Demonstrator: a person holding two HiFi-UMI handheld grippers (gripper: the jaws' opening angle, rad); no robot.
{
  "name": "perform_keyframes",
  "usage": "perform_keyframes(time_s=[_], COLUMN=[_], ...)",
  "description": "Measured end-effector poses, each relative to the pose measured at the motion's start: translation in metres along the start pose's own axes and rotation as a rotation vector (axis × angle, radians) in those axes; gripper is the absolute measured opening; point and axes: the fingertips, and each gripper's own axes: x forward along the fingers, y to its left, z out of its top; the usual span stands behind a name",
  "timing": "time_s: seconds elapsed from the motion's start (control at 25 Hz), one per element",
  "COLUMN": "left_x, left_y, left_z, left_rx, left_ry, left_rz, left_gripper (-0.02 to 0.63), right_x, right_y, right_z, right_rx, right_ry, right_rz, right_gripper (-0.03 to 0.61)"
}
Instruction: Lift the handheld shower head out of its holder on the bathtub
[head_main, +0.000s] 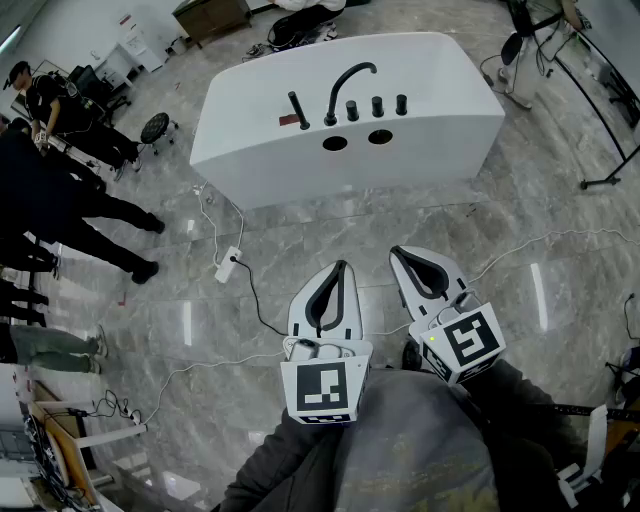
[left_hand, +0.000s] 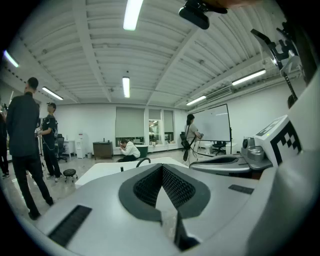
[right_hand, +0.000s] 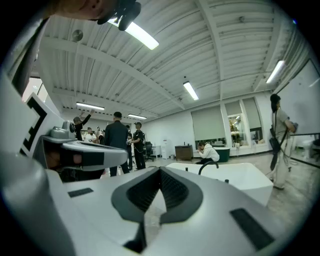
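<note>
- Both tongs are closed with nothing in them: my left tongs (head_main: 341, 266) and right tongs (head_main: 397, 251) hang side by side over the floor (head_main: 300, 230), well short of the tub (head_main: 440, 110).
- The shower head (head_main: 298, 110) sits in its holder (head_main: 292, 121) on the tub's near deck, left of the spout (head_main: 345, 85) and the row of knobs (head_main: 377, 105).
- It is a slim dark stick standing upright. Its long axis runs roughly vertical, top end up and foot in the holder (the slight lean in the head view may only be the lens).
- Risk: I reach it with the tongs shut and only poke it, so they must open first.
- Risk: the spout stands just beside it, and wide tongs coming from the right could knock it.
- Risk: a thin, smooth handle may slip or twist if I pinch it off-centre.
- Risk: pulling sideways instead of along its axis would likely jam it in the holder.
- Risk: a cable (head_main: 250, 300) trails over the floor between me and the tub, and could catch a foot.
</note>
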Motion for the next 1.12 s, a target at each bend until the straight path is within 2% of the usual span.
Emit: perform_keyframes(time_s=[0.52,0.8,1.12], left_x=[0.012,0.017,0.041], left_y=[-0.053,-0.072,-0.075], left_z=[-0.002,-0.027,-0.028], left_rx=[0.057,0.057,0.035], left_ry=[0.056,0.107,0.095], left_rz=[0.026,0.034,0.004], left_gripper=[0.003,0.003,0.003], right_x=[-0.034,-0.041,-0.035], right_y=[-0.046,-0.062,-0.082], right_z=[-0.003,-0.024,-0.03], right_rx=[0.076,0.164,0.144], right_ry=[-0.035,-0.042,0.002], right_rz=[0.009,0.036,0.017], right_gripper=[0.005,0.005,0.005])
